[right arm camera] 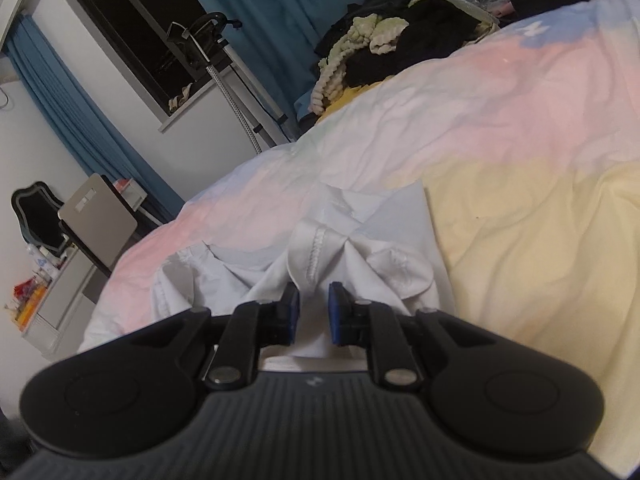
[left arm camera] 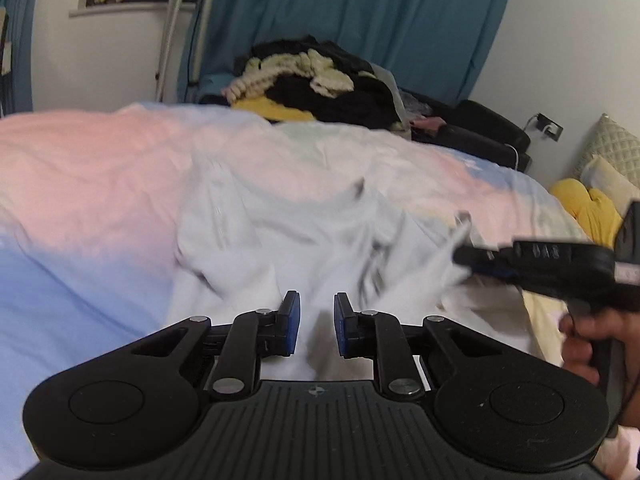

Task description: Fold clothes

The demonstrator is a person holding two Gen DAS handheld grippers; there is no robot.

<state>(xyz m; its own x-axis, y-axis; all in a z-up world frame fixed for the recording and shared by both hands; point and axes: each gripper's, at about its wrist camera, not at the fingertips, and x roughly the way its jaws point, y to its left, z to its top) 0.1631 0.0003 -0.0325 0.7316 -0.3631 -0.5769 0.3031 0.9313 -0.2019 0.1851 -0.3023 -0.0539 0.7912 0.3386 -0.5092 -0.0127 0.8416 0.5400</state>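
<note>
A white garment [left arm camera: 280,240] lies crumpled on the pastel bedspread [left arm camera: 92,160]. My left gripper [left arm camera: 316,328] is shut on a fold of the white garment, which bunches between its blue pads. My right gripper [right arm camera: 312,312] is shut on a stitched hem of the same garment [right arm camera: 320,248]. In the left wrist view the right gripper [left arm camera: 464,256] comes in from the right, pinching the garment's far edge and lifting it off the bed. The image is motion-blurred there.
A pile of dark, cream and yellow clothes [left arm camera: 316,76] sits at the far side of the bed. Teal curtains [left arm camera: 360,8] hang behind. Yellow cloth and pillows [left arm camera: 592,208] lie at right. A desk with a laptop [right arm camera: 96,220] stands left of the bed.
</note>
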